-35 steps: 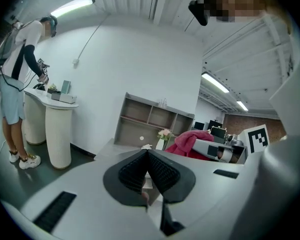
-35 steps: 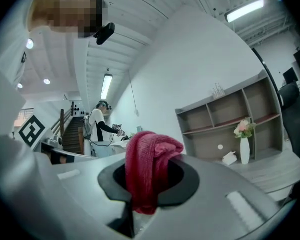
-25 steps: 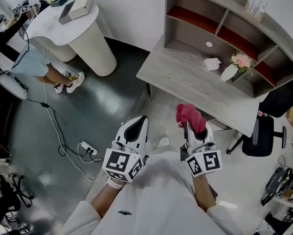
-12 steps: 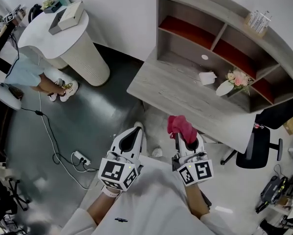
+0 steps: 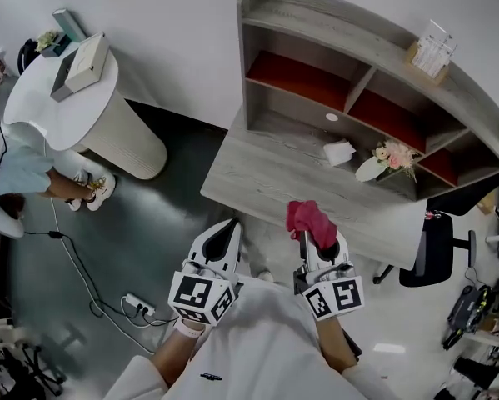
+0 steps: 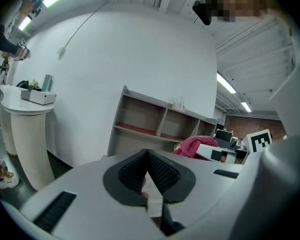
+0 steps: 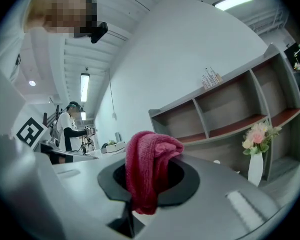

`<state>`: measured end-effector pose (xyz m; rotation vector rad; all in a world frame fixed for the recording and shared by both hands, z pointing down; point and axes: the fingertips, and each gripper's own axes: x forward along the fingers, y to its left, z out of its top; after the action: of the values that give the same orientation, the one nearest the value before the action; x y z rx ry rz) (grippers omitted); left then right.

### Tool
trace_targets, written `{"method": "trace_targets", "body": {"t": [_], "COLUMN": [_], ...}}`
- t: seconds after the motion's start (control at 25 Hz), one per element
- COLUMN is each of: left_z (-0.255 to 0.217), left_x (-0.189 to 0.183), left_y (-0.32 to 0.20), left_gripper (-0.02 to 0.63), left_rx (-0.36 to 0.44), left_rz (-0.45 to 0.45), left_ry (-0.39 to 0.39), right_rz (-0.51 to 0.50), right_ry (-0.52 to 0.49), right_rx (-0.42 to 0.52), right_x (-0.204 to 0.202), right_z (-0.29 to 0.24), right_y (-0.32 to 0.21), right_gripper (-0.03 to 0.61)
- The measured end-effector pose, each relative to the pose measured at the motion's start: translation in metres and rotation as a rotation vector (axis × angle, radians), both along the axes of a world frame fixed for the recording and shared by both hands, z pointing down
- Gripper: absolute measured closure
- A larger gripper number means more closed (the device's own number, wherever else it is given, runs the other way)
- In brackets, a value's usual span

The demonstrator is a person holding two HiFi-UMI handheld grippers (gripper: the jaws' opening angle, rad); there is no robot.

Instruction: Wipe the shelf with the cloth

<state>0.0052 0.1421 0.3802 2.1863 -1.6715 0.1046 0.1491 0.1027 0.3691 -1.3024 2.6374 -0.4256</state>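
A power strip (image 5: 139, 308) is seen on the dark floor (image 5: 149, 223) down left. Just ahead, a grey desk (image 5: 257, 173) is topped by a vase (image 5: 374, 167) and the shelf (image 5: 316, 65). The left gripper (image 5: 227, 230) is pinched together, empty. The right gripper (image 5: 320, 240) is clamped on the pink cloth (image 5: 310, 219), in front of the desk.

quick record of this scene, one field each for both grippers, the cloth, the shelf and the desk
left gripper: shut, empty
right gripper: shut on cloth
cloth: pink, bunched, apart from shelf
shelf: grey, red-lined compartments, stands on desk, cloth not on it
desk: holds white vase with flowers, crumpled tissue
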Motion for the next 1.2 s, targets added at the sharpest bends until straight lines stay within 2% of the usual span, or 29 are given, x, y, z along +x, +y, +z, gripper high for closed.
{"method": "trace_targets", "body": {"t": [0.4,0.72,1.0,1.2], "left_z": [-0.026,-0.026,-0.007,-0.005], "left_x": [-0.059,-0.090,-0.098,-0.095], "left_y": [-0.118,-0.183,-0.204,-0.219], "left_gripper": [0.607,0.607,0.607,0.607], "left_rx": [0.044,0.054,0.023,0.013], "left_rz": [0.100,0.180,0.216,0.247], "left_ry": [0.036,0.046,0.074,0.088], "right_rz": [0.092,0.131,0.134,0.167], "right_ry": [0.024,0.043,0.087,0.071], "right_rx": [0.053,0.046,0.058,0.047], "right_x": [-0.064,-0.114,-0.126,-0.120], "right_z": [-0.033,-0.030,-0.026,-0.021], "right_y": [-0.105,-0.154,-0.168,-0.190], "right_gripper": [0.511,0.511,0.511,0.511]}}
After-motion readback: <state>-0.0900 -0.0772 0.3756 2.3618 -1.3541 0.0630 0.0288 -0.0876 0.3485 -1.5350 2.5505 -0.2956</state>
